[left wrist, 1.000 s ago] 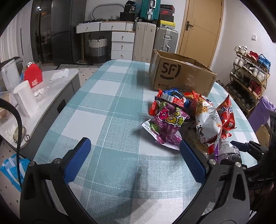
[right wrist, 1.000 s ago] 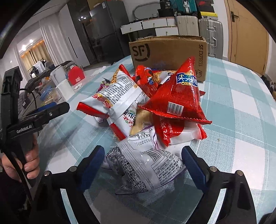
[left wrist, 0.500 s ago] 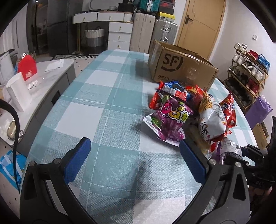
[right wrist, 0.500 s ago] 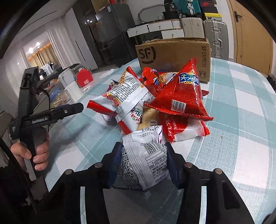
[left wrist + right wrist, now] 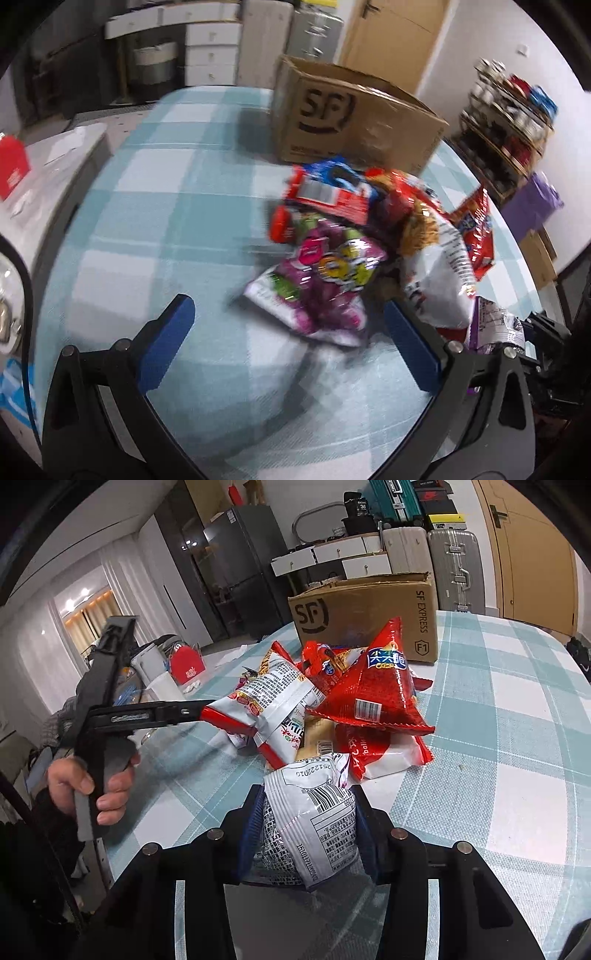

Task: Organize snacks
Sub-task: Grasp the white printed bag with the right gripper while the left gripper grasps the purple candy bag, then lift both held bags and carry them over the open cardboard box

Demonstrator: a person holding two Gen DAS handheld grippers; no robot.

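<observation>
Right wrist view: the right gripper is clamped on a silver-white snack packet printed with a barcode and black text, its blue pads pressing both sides and the packet bulging up between them. The jaws have just been closing, with this packet between them. The packet sits at the near edge of a heap of snack bags on a desk covered in a teal and white checked cloth. A cardboard box marked SF stands on the desk just behind the heap. Nearest the box in the heap lies a red triangular bag; to the left of it, farther from the box, rests a white bag with red ends. A red and white bag lies flat under the red one, between the box and the gripped packet.

At the left edge of the heap, a hand grips the black handle of the left gripper, which reaches toward the white bag. In the blurred left wrist view that gripper's blue pads stand wide apart with nothing between them, hovering over the desk cloth in front of a purple candy bag, which lies on the side of the heap away from the box.
</observation>
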